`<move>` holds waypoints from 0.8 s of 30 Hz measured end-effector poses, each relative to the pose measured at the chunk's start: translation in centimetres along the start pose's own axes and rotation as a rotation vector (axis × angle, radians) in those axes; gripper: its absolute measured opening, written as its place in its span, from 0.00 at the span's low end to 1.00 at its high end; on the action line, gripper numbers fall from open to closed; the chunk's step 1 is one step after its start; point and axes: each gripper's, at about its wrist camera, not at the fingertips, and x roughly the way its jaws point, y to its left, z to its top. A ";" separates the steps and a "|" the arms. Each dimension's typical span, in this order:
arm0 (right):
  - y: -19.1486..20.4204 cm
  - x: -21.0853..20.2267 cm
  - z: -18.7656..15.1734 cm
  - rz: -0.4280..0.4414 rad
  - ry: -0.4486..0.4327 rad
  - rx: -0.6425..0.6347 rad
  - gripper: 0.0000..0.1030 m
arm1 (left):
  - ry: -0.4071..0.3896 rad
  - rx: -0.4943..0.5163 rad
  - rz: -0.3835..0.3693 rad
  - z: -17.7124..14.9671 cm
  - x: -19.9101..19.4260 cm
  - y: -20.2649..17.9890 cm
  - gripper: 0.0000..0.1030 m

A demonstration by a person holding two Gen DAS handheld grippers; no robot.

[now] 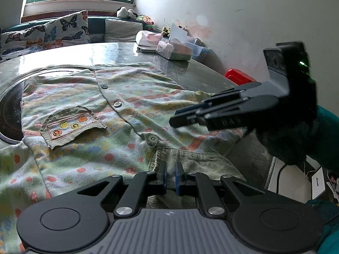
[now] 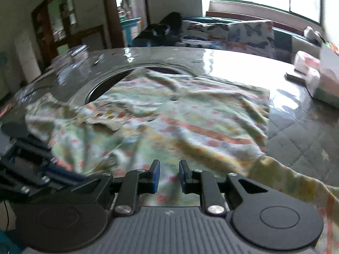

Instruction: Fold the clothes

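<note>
A pale green child's shirt (image 1: 89, 148) with coloured dots, dark buttons, a corduroy pocket (image 1: 72, 124) and a corduroy collar (image 1: 190, 158) lies spread on the grey marble table (image 1: 118, 53). My left gripper (image 1: 170, 177) hovers low over the collar, its blue pads a narrow gap apart, with flat corduroy showing between them. My right gripper (image 1: 175, 120) hangs above the shirt's right side, seen side-on. In the blurred right wrist view the right gripper (image 2: 169, 175) is open over the shirt (image 2: 169, 114), holding nothing. The left gripper (image 2: 53, 169) is at the shirt's near left edge.
A round recess (image 1: 10, 114) in the table lies partly under the shirt. Tissue packs and boxes (image 1: 169, 46) crowd the far right corner beside the wall. A red object (image 1: 237, 76) sits past the table's right edge. Butterfly cushions (image 1: 53, 31) line a bench under the window.
</note>
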 end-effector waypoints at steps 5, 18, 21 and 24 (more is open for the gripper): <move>-2.4 0.3 0.2 -0.081 -0.021 0.043 0.17 | 0.002 -0.001 0.000 0.0 0.0 0.0 0.09; -6.0 1.3 1.6 -0.176 -0.036 0.098 0.17 | 0.005 -0.002 -0.001 0.1 0.0 0.0 0.09; -6.8 1.8 2.1 -0.179 -0.034 0.125 0.17 | 0.006 -0.003 -0.002 0.1 0.0 0.0 0.09; -6.9 1.3 2.3 -0.188 -0.045 0.119 0.17 | 0.007 -0.006 -0.003 0.1 0.0 0.1 0.09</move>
